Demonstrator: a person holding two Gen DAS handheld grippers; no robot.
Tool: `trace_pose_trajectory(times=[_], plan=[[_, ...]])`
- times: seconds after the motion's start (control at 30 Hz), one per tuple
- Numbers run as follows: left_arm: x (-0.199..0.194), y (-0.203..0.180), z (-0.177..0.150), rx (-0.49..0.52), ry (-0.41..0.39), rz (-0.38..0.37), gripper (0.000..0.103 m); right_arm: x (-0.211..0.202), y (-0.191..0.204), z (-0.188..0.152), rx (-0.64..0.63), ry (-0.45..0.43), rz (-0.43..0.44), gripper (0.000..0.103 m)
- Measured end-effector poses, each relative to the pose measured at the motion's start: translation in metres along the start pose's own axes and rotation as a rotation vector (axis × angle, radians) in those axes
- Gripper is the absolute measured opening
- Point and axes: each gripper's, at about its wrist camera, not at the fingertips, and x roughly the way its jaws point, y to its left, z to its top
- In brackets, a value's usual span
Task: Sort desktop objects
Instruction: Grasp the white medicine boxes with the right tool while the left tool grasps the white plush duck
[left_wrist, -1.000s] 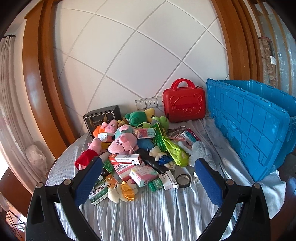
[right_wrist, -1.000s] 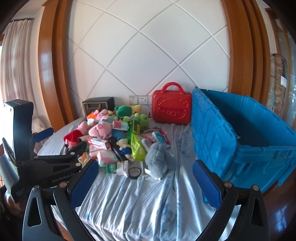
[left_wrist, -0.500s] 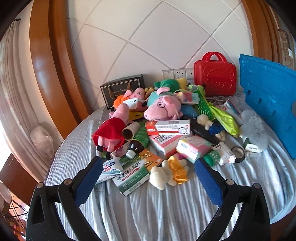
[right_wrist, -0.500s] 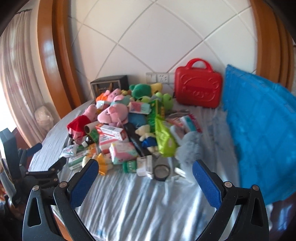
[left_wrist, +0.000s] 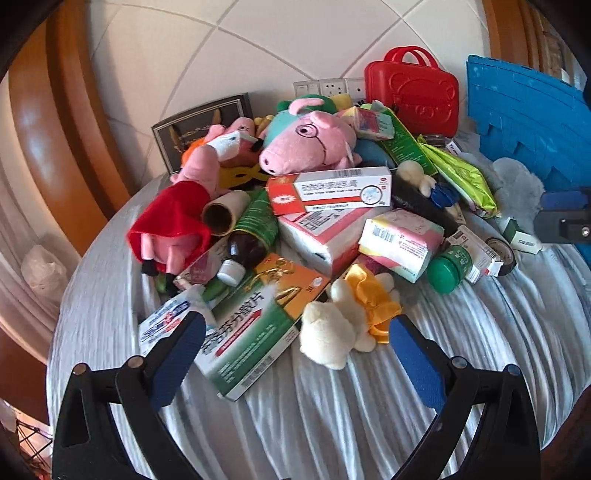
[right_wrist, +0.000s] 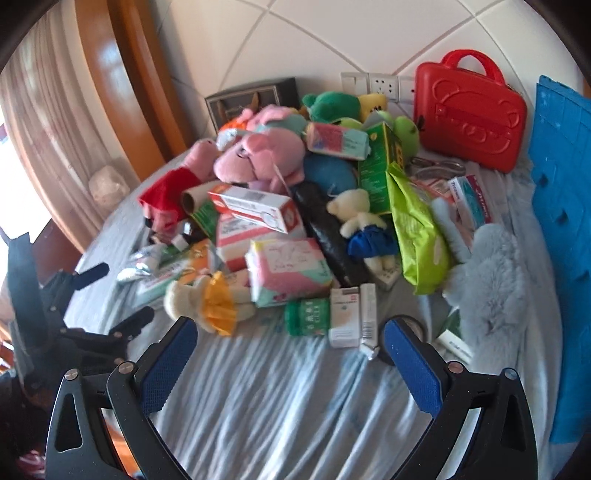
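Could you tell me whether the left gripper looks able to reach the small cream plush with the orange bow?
Probably yes: the left gripper is open, the cream plush lies at the pile's near edge, nothing on top.

- White tiled wall (left_wrist: 295, 40) with diagonal joints, sockets (right_wrist: 380, 85) at its foot.
- Curved wooden frame (left_wrist: 55, 122) on the left.
- Sheer curtain (right_wrist: 44, 122), daylight coming through.

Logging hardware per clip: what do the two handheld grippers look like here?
Both match. The left gripper and the right gripper each have two black plastic arms with triangular cut-outs and round silver pivot bolts. Each arm ends in a flat, blue, fine-textured finger pad. No cables, sleeves or readable markings show. In the right wrist view, the left gripper's black body looks like bare plastic.
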Motion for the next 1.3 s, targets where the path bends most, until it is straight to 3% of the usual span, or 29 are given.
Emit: trace_pose_trajectory(times=[0.17, 0.37, 0.53, 0.77, 0.93, 1.0, 1.13, 1.3], plan=[[0.043, -0.019, 0.002, 0.052, 0.039, -0.058, 0.094, 0.037, -0.024, 0.004, -0.004, 0.067, 0.011, 0.103], [0.062, -0.030, -0.006, 0.040, 0.082, -0.122, 0.094, 0.070, -0.037, 0.007, -0.059, 0.139, 0.037, 0.103], [0.072, -0.054, -0.007, 0.104, 0.074, -0.107, 0.095, 0.085, -0.056, 0.004, -0.048, 0.180, 0.017, 0.102], [0.075, -0.055, 0.001, 0.049, 0.085, -0.143, 0.095, 0.093, -0.075, -0.002, -0.061, 0.237, -0.027, 0.084], [0.076, -0.061, -0.004, 0.061, 0.097, -0.145, 0.095, 0.109, -0.067, 0.007, -0.084, 0.244, 0.017, 0.075], [0.076, -0.061, -0.007, 0.060, 0.111, -0.156, 0.095, 0.119, -0.061, 0.007, -0.124, 0.285, 0.005, 0.063], [0.080, -0.060, -0.016, 0.048, 0.145, -0.183, 0.095, 0.113, -0.060, 0.004, -0.116, 0.304, 0.057, 0.061], [0.081, -0.058, -0.012, 0.057, 0.122, -0.173, 0.095, 0.130, -0.056, 0.007, -0.102, 0.321, 0.024, 0.055]])
